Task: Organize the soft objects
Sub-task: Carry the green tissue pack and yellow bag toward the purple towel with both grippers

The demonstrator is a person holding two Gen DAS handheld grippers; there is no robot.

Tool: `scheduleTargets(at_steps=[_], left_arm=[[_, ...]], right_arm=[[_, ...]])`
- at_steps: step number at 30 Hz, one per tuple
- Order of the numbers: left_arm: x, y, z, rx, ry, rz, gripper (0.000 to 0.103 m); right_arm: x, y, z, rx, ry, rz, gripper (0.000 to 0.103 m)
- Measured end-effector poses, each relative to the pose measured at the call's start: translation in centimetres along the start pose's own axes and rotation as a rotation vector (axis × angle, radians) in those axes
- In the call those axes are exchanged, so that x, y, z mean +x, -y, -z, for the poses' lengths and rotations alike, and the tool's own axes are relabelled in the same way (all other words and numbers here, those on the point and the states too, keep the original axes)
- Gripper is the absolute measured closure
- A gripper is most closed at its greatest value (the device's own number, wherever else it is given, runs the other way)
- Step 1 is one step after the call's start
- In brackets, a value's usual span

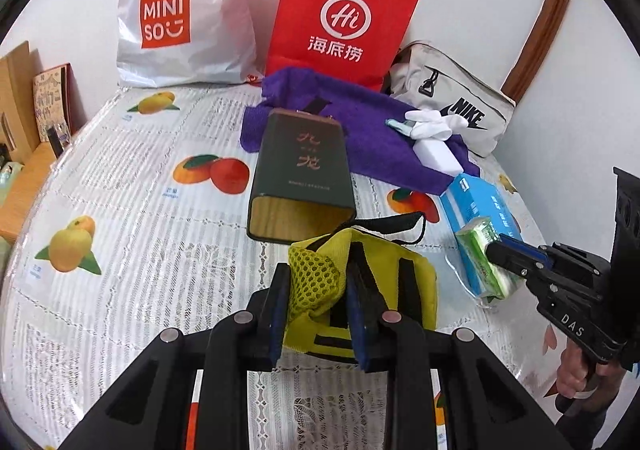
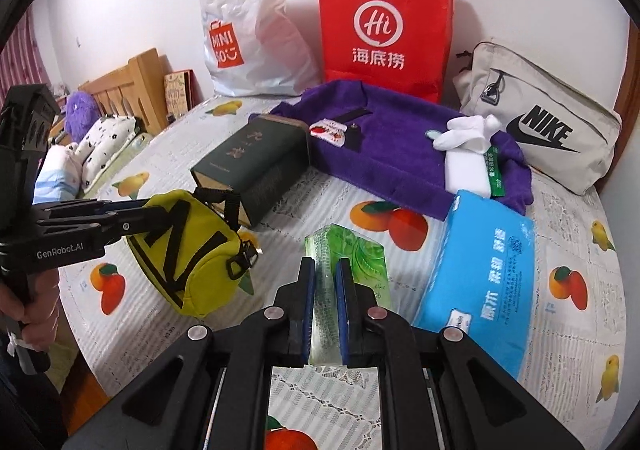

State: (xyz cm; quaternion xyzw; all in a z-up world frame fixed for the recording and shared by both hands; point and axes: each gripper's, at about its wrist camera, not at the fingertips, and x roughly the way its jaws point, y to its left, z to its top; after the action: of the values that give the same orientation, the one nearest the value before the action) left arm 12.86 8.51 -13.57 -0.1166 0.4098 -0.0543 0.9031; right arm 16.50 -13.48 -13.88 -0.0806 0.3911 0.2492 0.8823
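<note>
The yellow bag (image 1: 360,282) is pinched by the left tool (image 1: 320,314), its mesh edge caught between the blue pads, with the black strap looped just ahead of the tool's tips. Seen from the right wrist, the left tool (image 2: 136,210) is clamped on the bag's (image 2: 188,254) upper edge, and the bag rests on the fruit-print counter (image 2: 160,154).

The green tissue pack (image 2: 348,262) is gripped by the right tool (image 2: 326,282), its pads pressed against both sides of the pack's near end. From the left wrist, the right tool (image 1: 500,250) is seen clenched on the pack (image 1: 486,262), which lies beside the blue tissue box (image 1: 480,206).

Just ahead of the left tool, a dark green box (image 1: 300,178) lies on its side, touching the bag's strap. Beyond it a purple towel (image 1: 360,126) is spread, with white socks (image 1: 436,122) and a white block (image 1: 436,158) on its right part. To the right of the right tool the blue box (image 2: 484,274) lies close to the pack. At the far edge of the counter, against the wall, a white Miniso bag (image 1: 180,10), a red paper bag (image 1: 344,14) and a grey Nike pouch (image 1: 456,102) are set in a row, from left to right.
</note>
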Motion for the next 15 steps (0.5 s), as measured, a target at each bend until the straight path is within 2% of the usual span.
scheduleTargets(at_steps=[6, 15], left_arm=[[-1.2, 0.9, -0.8, 0.029, 0.026, 0.001, 0.078], [-1.4, 1.8, -2.7, 0.050, 0.032, 0.010, 0.078]], right_arm=[[-1.2, 0.8, -1.0, 0.013, 0.037, 0.026, 0.093], [-1.7, 2.3, -2.5, 0.036, 0.048, 0.048, 0.093]])
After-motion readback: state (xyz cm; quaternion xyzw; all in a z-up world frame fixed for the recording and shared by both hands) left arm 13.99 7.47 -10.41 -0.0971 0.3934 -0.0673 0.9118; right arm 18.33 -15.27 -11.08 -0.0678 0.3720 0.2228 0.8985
